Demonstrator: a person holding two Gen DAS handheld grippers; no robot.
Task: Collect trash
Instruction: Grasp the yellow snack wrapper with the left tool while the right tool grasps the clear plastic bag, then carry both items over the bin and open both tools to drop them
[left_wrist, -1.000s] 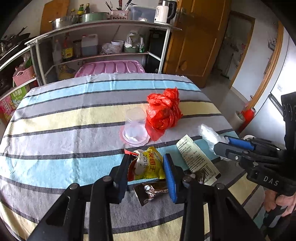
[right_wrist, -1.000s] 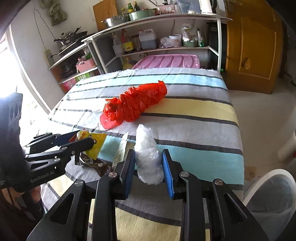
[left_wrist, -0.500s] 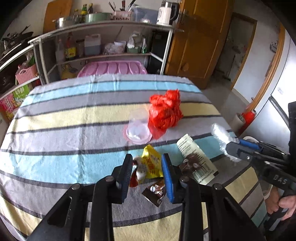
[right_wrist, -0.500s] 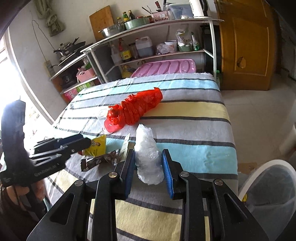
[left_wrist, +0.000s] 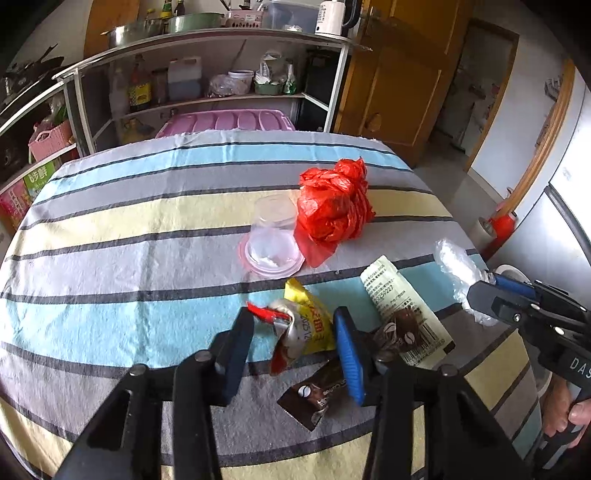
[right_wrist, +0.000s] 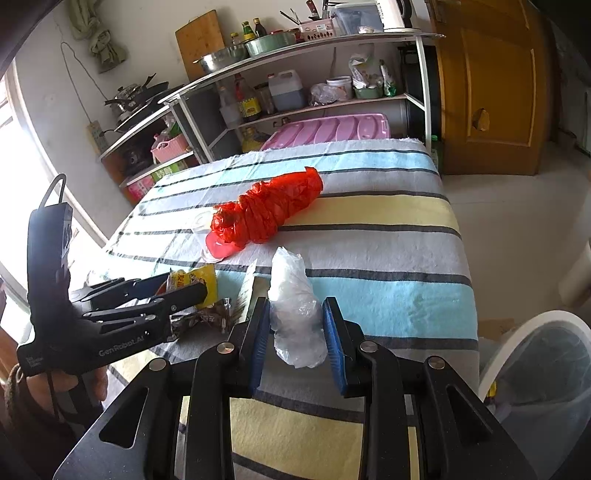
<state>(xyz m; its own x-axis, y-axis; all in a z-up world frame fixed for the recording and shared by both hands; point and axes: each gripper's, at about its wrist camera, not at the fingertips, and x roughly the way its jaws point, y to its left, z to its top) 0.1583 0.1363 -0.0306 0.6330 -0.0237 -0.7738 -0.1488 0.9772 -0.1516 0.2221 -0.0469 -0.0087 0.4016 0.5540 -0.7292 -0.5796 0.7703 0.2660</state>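
The right gripper (right_wrist: 295, 332) pinches a crumpled clear plastic bag (right_wrist: 295, 314) between its blue pads, lifted off the striped worktop (right_wrist: 388, 236). The left gripper (left_wrist: 295, 332) has just been closing its jaws around a yellow snack wrapper (left_wrist: 306, 325), which looks lifted and caught against the right pad. Just beside that wrapper lie a brown coffee sachet (left_wrist: 317, 398) and a long pale wrapper (left_wrist: 402, 310); beyond it stand a clear cup (left_wrist: 273, 236) and a red plastic bag (left_wrist: 332, 206), touching. A white bin (right_wrist: 535, 369) stands off the worktop's corner.
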